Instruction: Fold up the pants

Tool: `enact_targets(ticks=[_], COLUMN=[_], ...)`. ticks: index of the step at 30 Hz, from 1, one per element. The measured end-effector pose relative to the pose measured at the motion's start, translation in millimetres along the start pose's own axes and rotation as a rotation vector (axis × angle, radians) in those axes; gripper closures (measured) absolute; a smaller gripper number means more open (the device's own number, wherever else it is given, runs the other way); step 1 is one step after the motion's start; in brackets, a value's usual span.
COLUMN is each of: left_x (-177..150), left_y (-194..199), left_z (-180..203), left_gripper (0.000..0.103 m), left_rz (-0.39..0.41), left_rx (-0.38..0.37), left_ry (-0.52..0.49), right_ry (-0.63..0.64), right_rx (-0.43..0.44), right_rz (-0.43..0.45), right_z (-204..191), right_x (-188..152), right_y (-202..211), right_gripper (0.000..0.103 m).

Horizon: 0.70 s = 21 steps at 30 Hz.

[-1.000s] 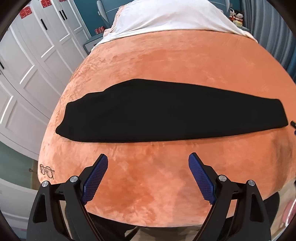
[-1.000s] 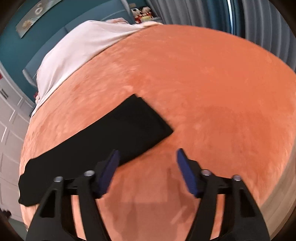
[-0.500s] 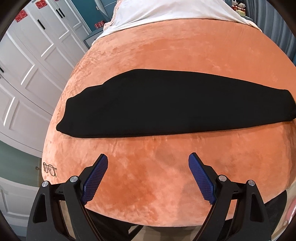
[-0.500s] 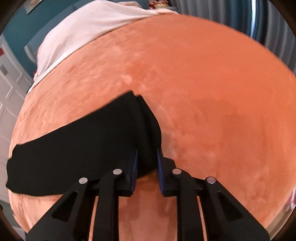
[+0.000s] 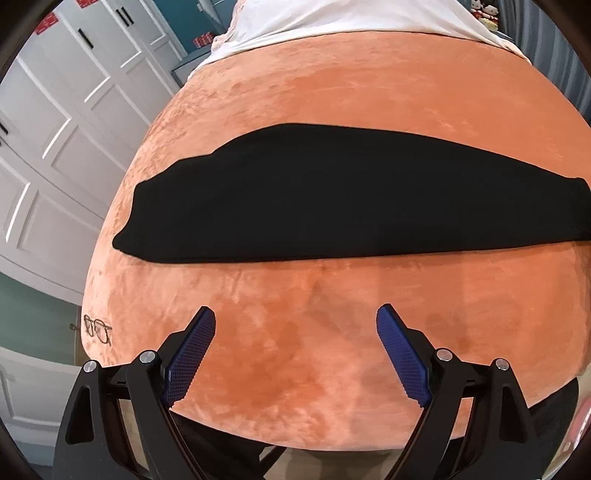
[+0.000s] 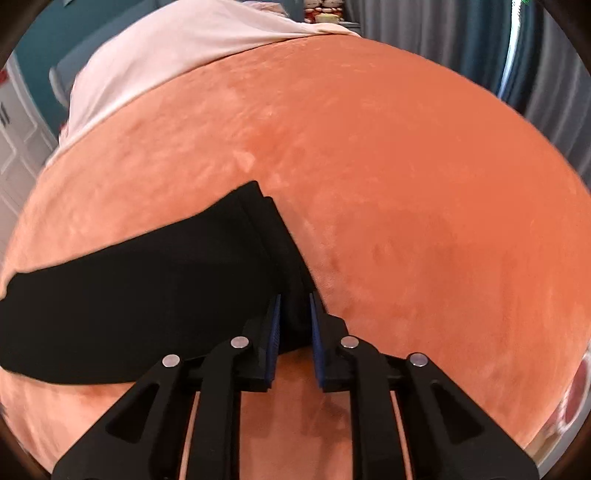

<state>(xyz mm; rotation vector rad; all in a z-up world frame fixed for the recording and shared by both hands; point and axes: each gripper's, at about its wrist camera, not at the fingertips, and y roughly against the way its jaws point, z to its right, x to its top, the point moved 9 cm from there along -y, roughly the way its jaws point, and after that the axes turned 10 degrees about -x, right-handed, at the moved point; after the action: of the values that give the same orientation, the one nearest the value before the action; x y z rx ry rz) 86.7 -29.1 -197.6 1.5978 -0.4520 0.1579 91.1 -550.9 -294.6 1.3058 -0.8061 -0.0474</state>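
Two grippers frame one pair of black pants [image 5: 351,195] laid as a long, narrow band across the orange plush blanket [image 5: 332,92] that covers the bed. Your right gripper [image 6: 294,328] has its blue-padded fingers [image 6: 274,332] clamped on the near corner of the right-hand end of the pants [image 6: 147,295], a thick fold of black cloth pinched between the pads while the remainder of the garment runs off flat to the left of that view. The end you grip shows stacked edges, so the fabric there lies in more than one layer. Your left gripper [image 5: 295,350] hangs over bare blanket just short of the band's near long edge, its fingers [image 5: 190,354] spread wide with nothing between them and no cloth touching either pad. From that left view the pants reach almost from the blanket's left side to the right rim of the picture, the left end tapering to a rounded tip and the upper edge stepping up toward the middle. A pair of thin-framed glasses [image 5: 98,328] rests at the blanket's left edge, well apart from the pants. White bedding [image 5: 351,18] lies beyond the blanket at the far end of the bed, and white panelled wardrobe doors [image 5: 55,147] stand along the left.
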Motion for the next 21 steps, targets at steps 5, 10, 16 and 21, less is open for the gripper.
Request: enact_targets(ticks=[5, 10, 16, 21], left_x=[-7, -11, -7, 12], left_y=[-13, -20, -40, -69], left_z=[-24, -57, -110, -190], left_gripper=[0.016, 0.016, 0.016, 0.017], left_rz=[-0.030, -0.047, -0.051, -0.034], left_rx=[-0.019, -0.010, -0.016, -0.056], left_ry=[0.075, 0.138, 0.249, 0.468], right_ry=[0.037, -0.003, -0.077, -0.073], right_rx=[-0.028, -0.081, -0.095, -0.090], right_rz=[-0.029, 0.029, -0.013, 0.064], right_z=[-2, 9, 19, 7], right_x=[1, 13, 6, -11], right_y=[-5, 11, 2, 47], right_gripper=[0.088, 0.095, 0.062, 0.050])
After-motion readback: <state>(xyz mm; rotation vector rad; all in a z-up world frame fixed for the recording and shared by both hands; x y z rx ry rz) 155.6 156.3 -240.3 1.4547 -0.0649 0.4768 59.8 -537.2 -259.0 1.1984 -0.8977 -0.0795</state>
